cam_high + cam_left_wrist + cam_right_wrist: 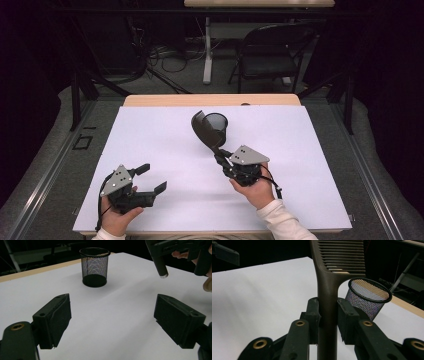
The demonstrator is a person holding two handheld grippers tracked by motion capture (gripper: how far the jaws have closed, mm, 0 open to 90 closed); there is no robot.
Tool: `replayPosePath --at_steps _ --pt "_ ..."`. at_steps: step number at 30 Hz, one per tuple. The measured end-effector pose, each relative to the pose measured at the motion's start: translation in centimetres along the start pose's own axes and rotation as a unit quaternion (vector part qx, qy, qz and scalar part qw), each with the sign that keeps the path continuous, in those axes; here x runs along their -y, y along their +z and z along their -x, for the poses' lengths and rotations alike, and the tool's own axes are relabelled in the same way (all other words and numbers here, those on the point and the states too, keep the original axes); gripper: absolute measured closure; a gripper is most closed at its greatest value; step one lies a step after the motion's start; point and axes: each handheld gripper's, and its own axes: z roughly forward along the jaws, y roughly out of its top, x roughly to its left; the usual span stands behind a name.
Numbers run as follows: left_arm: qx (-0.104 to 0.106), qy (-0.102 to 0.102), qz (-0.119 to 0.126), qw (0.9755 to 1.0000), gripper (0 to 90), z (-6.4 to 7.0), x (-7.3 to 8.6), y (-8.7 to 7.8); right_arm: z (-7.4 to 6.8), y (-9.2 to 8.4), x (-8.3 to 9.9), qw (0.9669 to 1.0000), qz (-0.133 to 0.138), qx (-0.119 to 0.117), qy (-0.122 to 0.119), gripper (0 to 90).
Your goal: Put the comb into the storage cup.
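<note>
A: What does the right gripper (pixel 223 158) hold?

B: It holds a dark slotted spatula (pixel 205 129) by the handle. In the right gripper view, the two jaws press on the handle (pixel 327 302) from both sides, so this claw is closed on the spatula. The slotted head (pixel 342 255) rises above the jaws.

A: Where is the spatula on the table?

B: It is raised over the white table surface (pixel 165 140), a little right of the middle. Its head points away from the person and overlaps the black mesh cup (pixel 216 121) in the high view. Whether the head touches the cup, I cannot tell. In the right gripper view the cup (pixel 368 297) is behind the handle, to its right side.

A: And the left gripper (pixel 150 180)?

B: It is near the front left part of the table, in the person's left hand (pixel 117 217). Its jaws are wide apart, with only bare table between them. In the left gripper view the mesh cup (pixel 94 267) stands upright farther ahead, and the end of the spatula handle (pixel 161 268) is at the upper right.
</note>
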Motion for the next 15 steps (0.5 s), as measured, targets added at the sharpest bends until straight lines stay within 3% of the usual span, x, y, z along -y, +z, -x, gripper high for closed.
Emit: replayPosePath --at_steps 15 --pt "0.014 -0.014 0.013 0.9997 15.1 0.54 -0.93 0.15 -0.80 -0.21 0.83 0.9996 0.015 0.017 -0.019 72.8"
